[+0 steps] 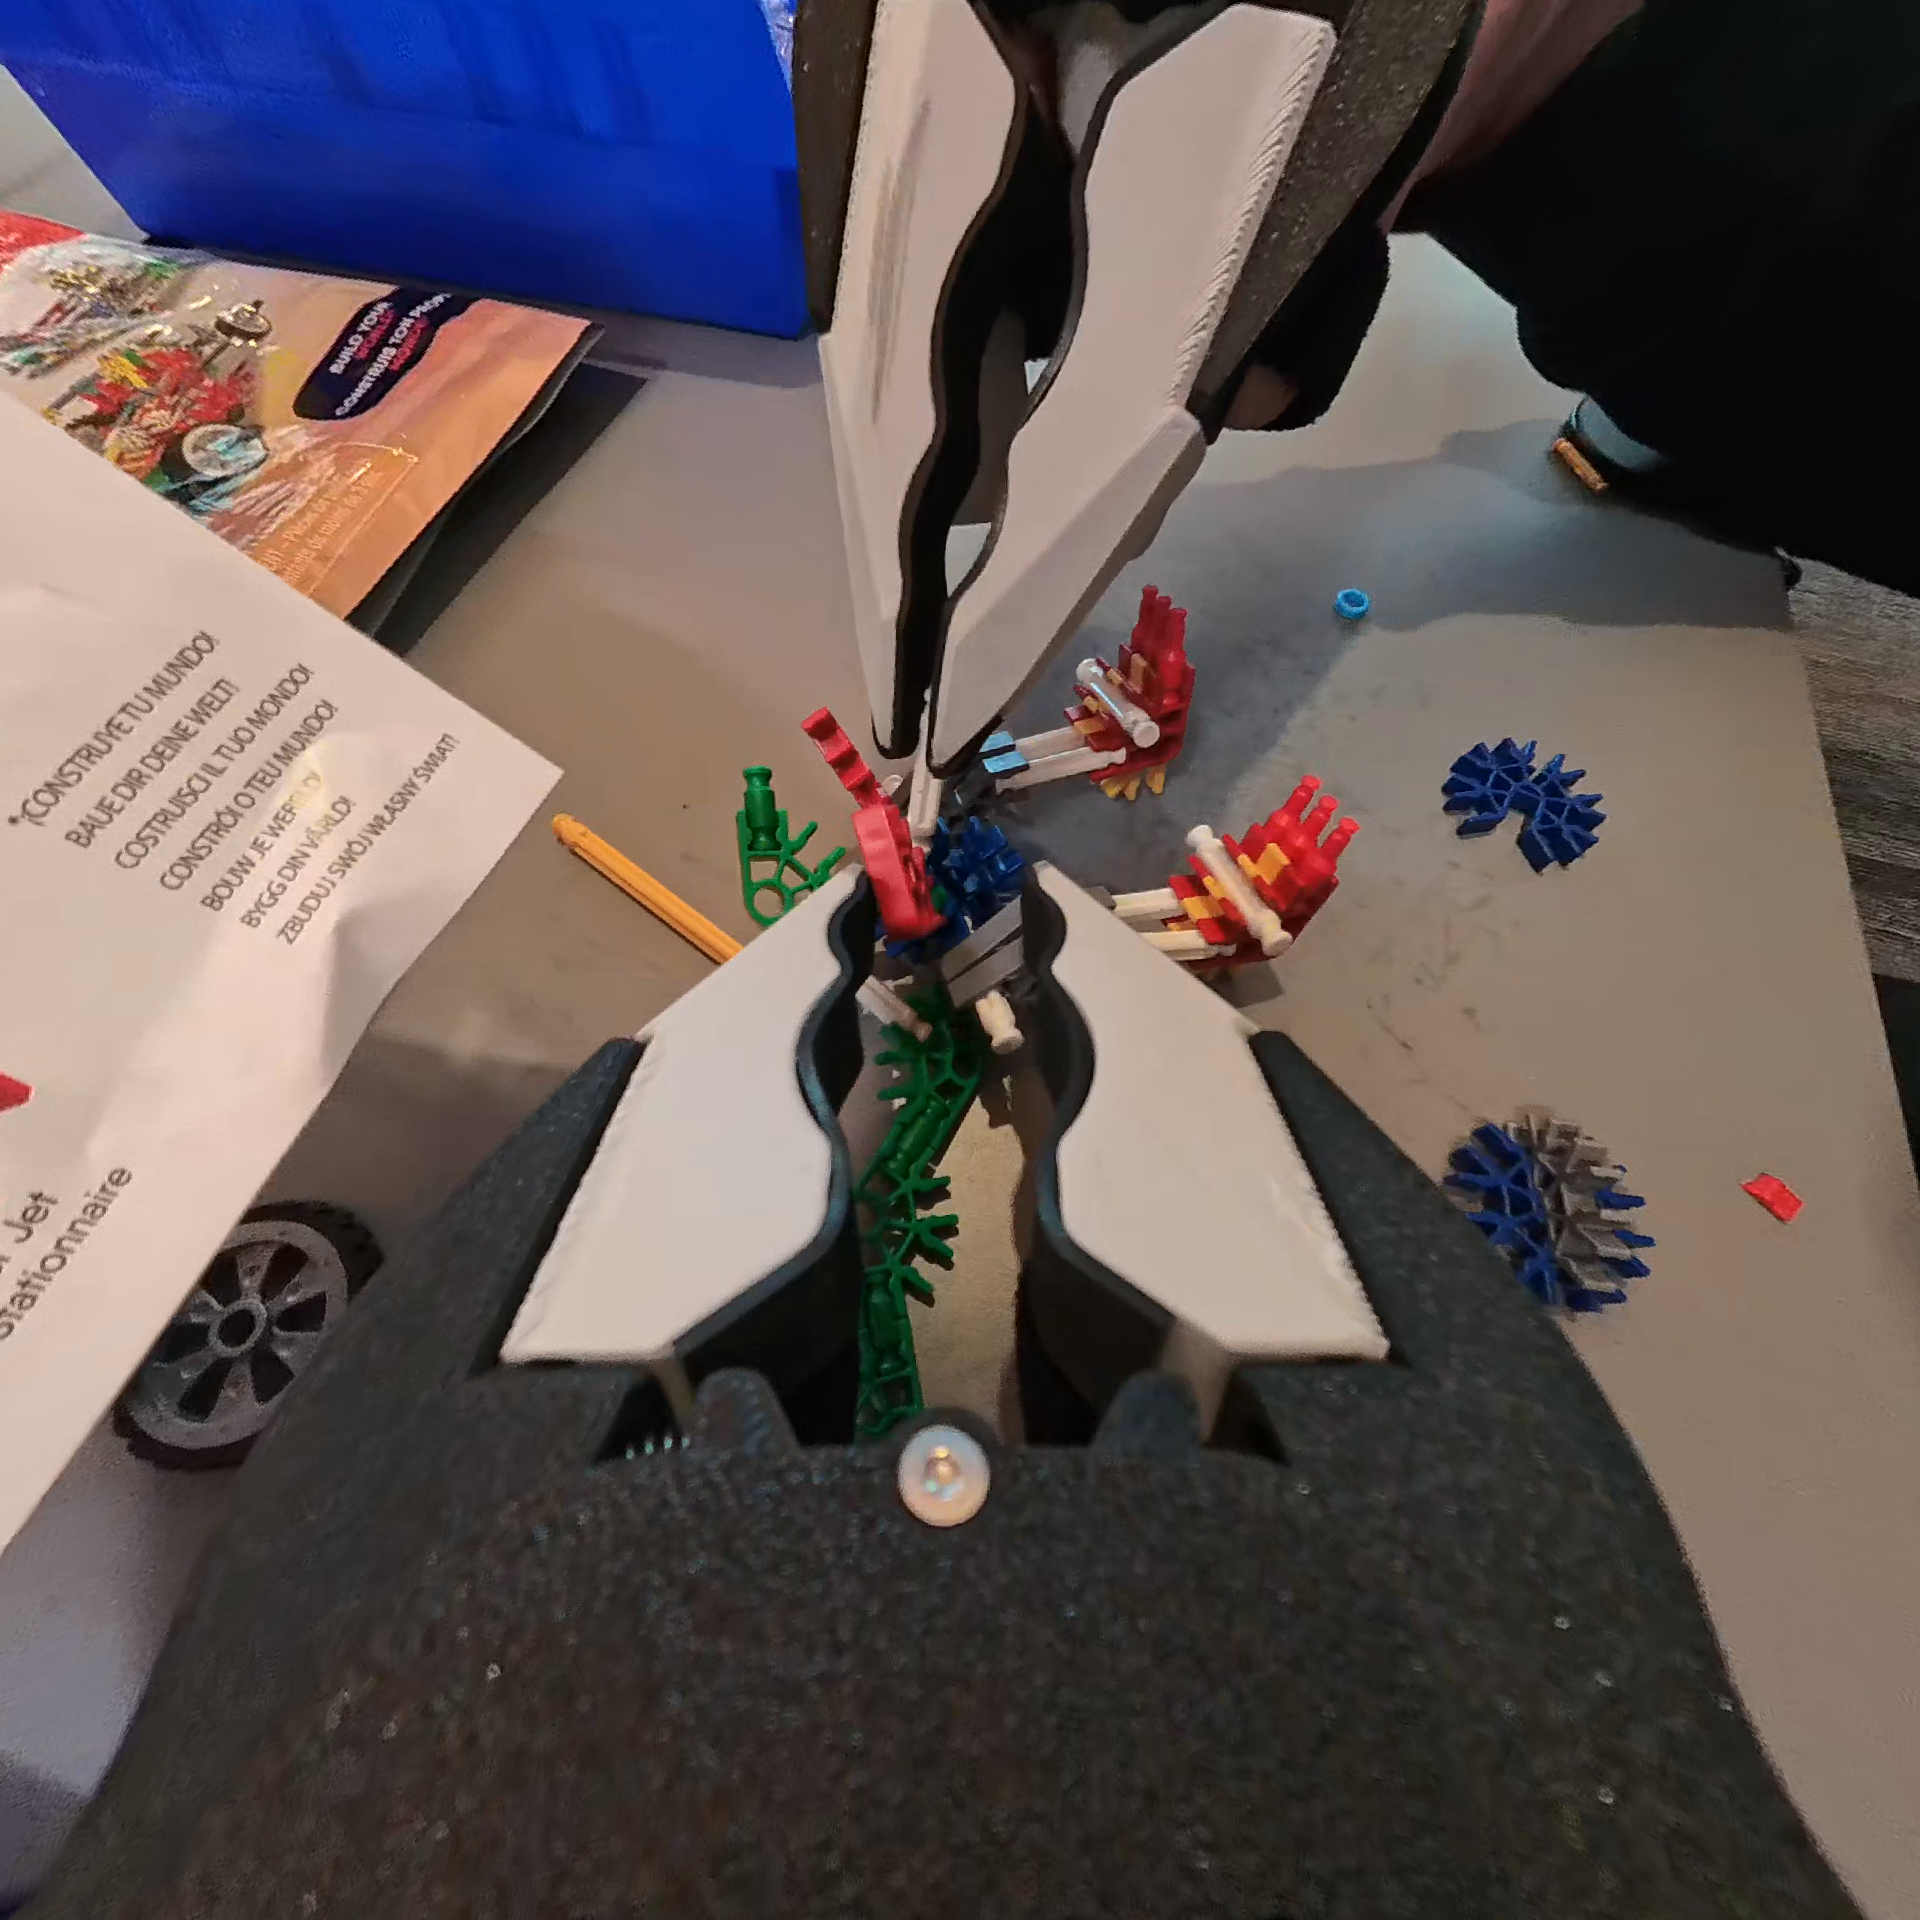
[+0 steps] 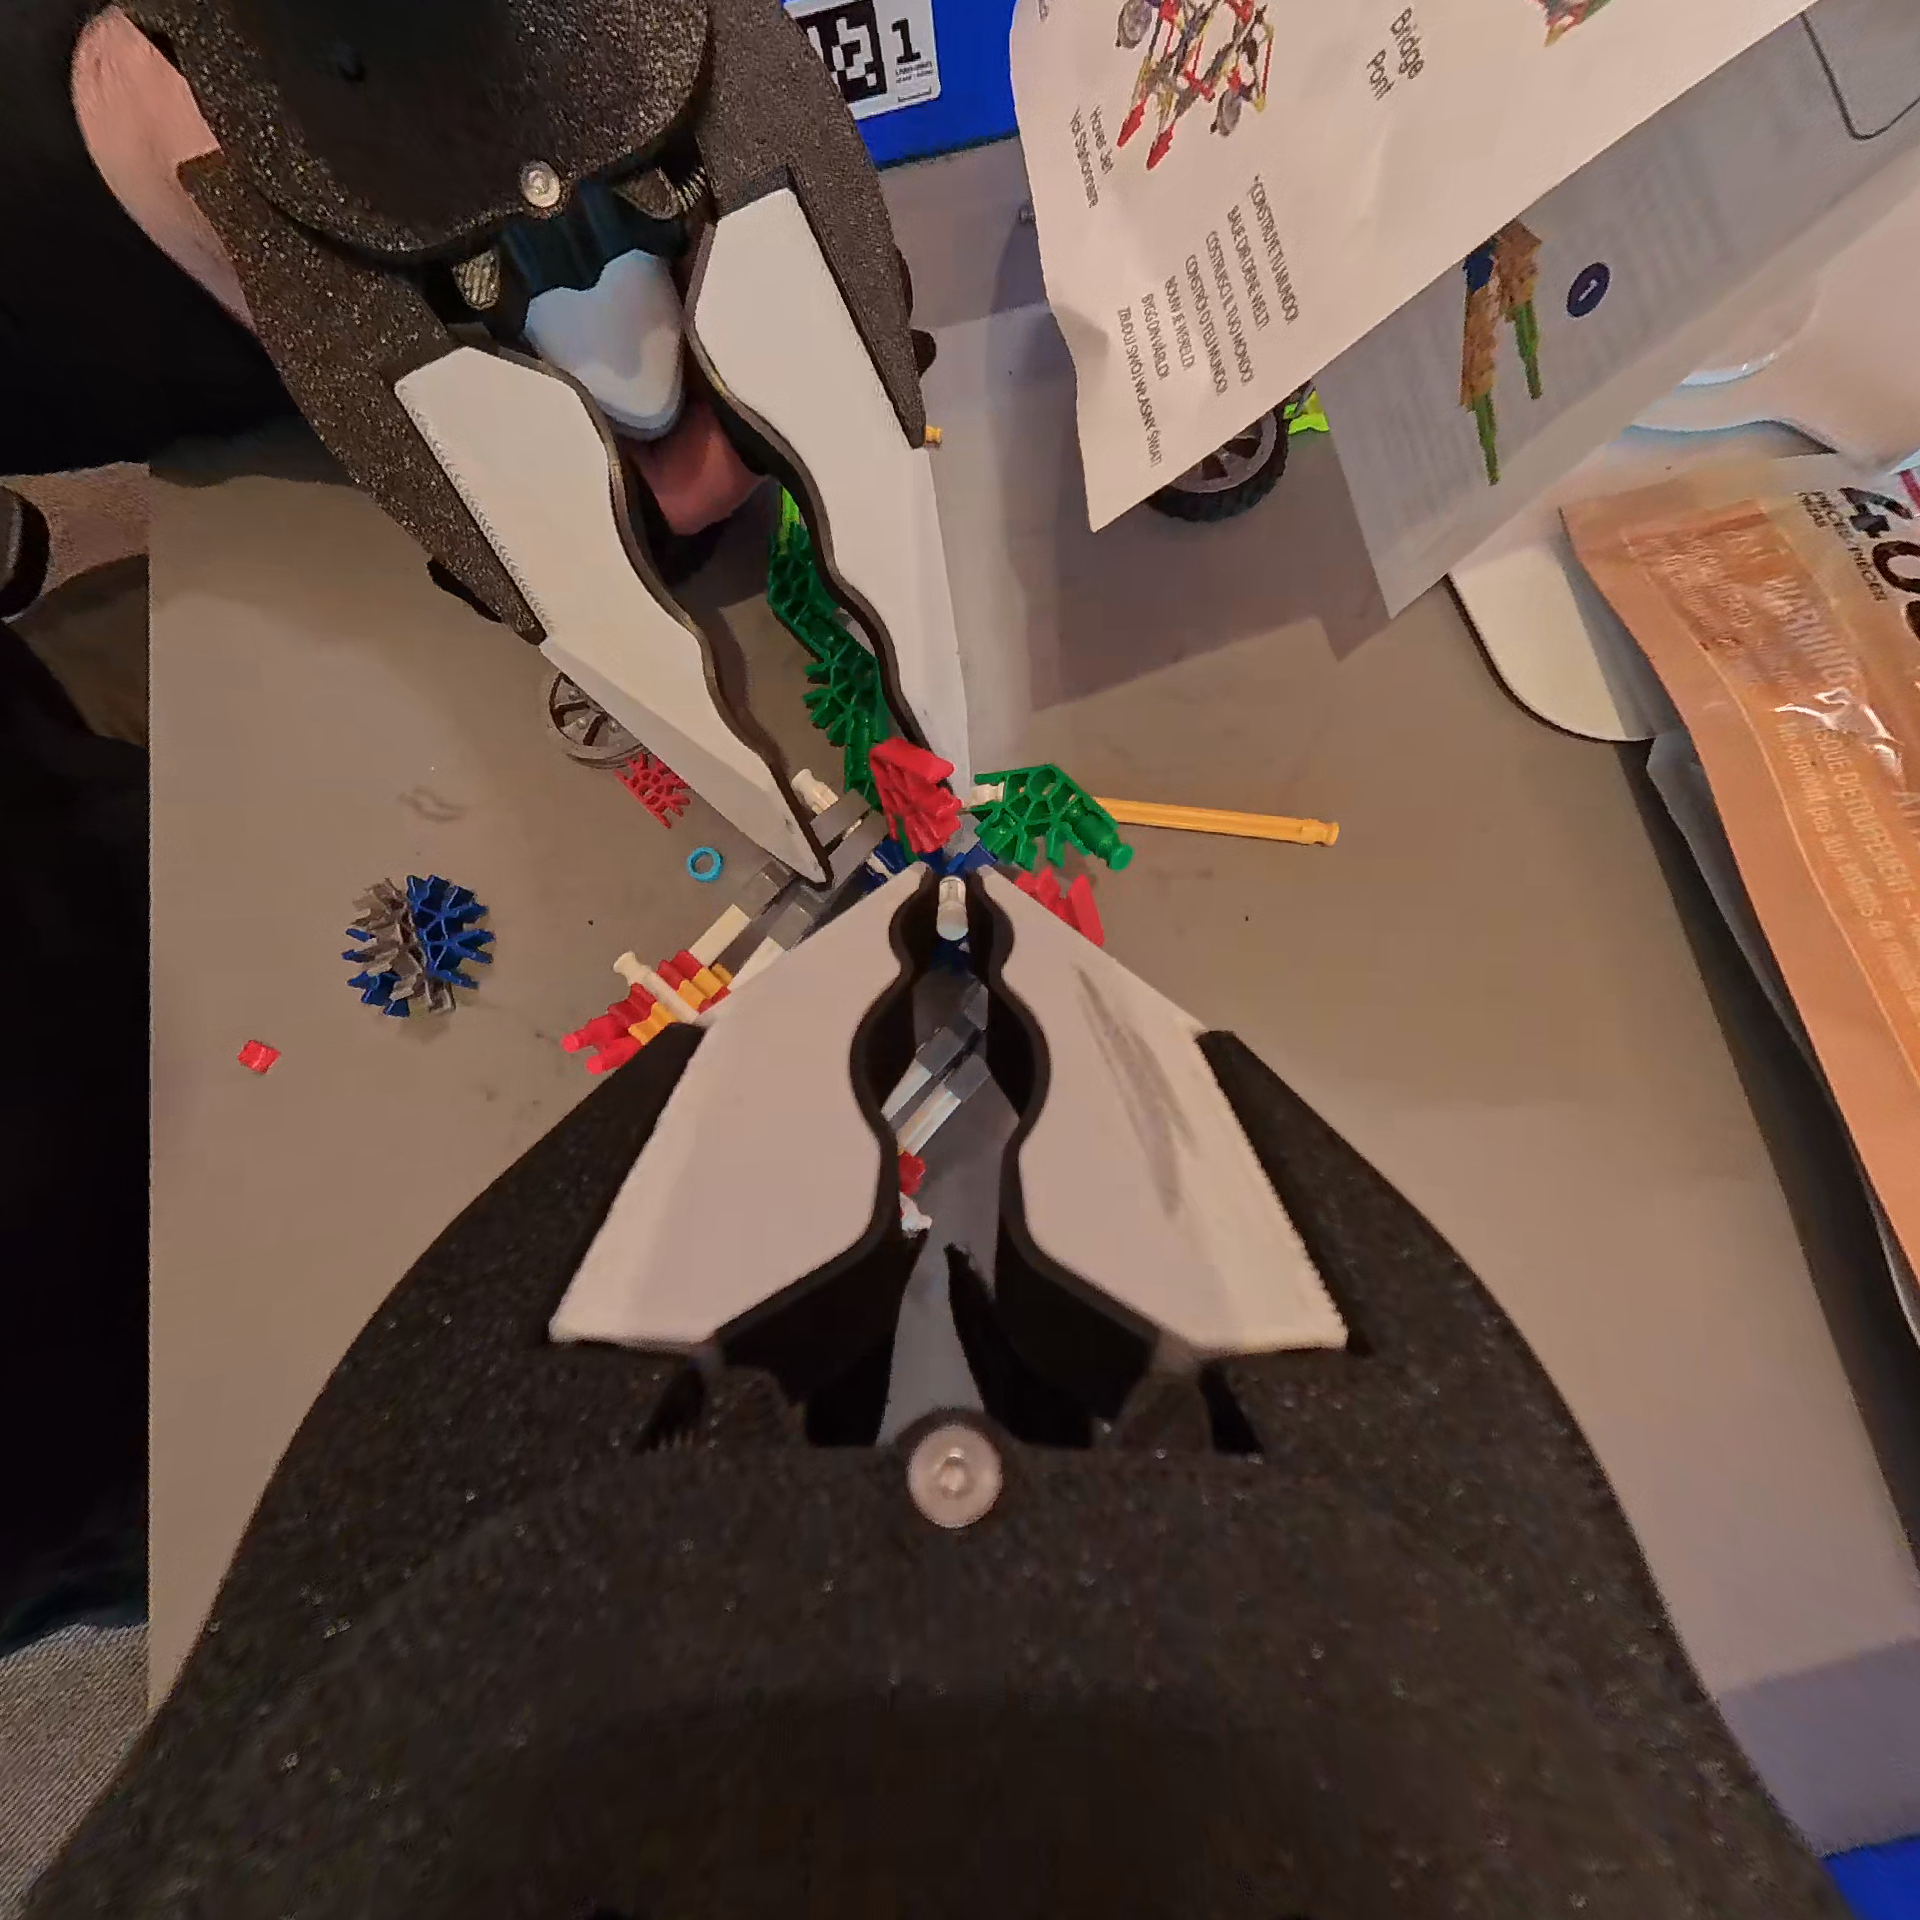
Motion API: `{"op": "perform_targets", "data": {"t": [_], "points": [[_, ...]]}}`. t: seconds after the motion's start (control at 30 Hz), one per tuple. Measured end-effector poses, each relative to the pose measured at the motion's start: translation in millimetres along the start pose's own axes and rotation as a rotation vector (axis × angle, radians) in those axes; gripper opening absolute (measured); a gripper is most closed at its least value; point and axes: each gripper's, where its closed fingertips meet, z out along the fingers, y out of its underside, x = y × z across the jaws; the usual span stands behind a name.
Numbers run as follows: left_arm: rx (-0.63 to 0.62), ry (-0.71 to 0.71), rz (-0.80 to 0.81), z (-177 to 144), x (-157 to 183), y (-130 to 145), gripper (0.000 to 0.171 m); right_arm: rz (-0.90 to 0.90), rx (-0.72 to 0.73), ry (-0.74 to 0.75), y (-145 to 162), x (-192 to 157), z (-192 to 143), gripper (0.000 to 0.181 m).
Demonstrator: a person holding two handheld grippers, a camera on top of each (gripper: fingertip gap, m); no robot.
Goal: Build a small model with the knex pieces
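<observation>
Across the grey bench [image 1: 1507,997], seen from both wrist cameras, lies a scatter of plastic construction-toy pieces, with a white instruction sheet [image 1: 208,831] at nine o'clock in the left wrist view and a blue bin [image 1: 416,135] at eleven. At centre stands a small assembly [image 1: 956,883] of red, blue and grey connectors on a green chain. The left hand-held gripper [image 1: 940,904] has its fingers part way apart around this assembly; whether they press it I cannot tell. The right hand-held gripper [image 2: 951,894], coming from twelve o'clock in the left view, is clenched on a white rod [image 2: 951,902] at the assembly's top. Two red-and-yellow clusters [image 1: 1257,883] lie at two o'clock, blue connectors [image 1: 1522,800] at three, a yellow rod [image 1: 644,888] at nine. Judging from the narrow pinch, the rod could twist or slip out, and sideways force could snap connectors apart.
</observation>
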Motion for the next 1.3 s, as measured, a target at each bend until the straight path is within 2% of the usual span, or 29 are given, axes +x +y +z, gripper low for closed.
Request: {"op": "perform_targets", "data": {"t": [0.3, 0.53, 0.93, 1.3], "points": [[-0.036, 0.075, -0.052, 4.1, 0.7, 0.3, 0.024, -0.001, -0.049, -0.040, -3.4, -0.6, 2.0, 0.004], [-0.052, 0.109, -0.087, 7.1, 0.6, 0.9, 0.021, 0.026, -0.026, -0.050, -7.2, 2.0, 4.5, 0.004], [-0.083, 0.066, -0.078, 10.7, -5.5, 4.0, 0.023, 0.046, 0.060, -0.019, -16.9, 8.7, 2.5, 0.004], [-0.094, 0.050, -0.034, 14.0, -6.5, 4.5, 0.023, 0.058, 0.026, -0.045, -10.2, 7.7, 7.2, 0.004]]}}
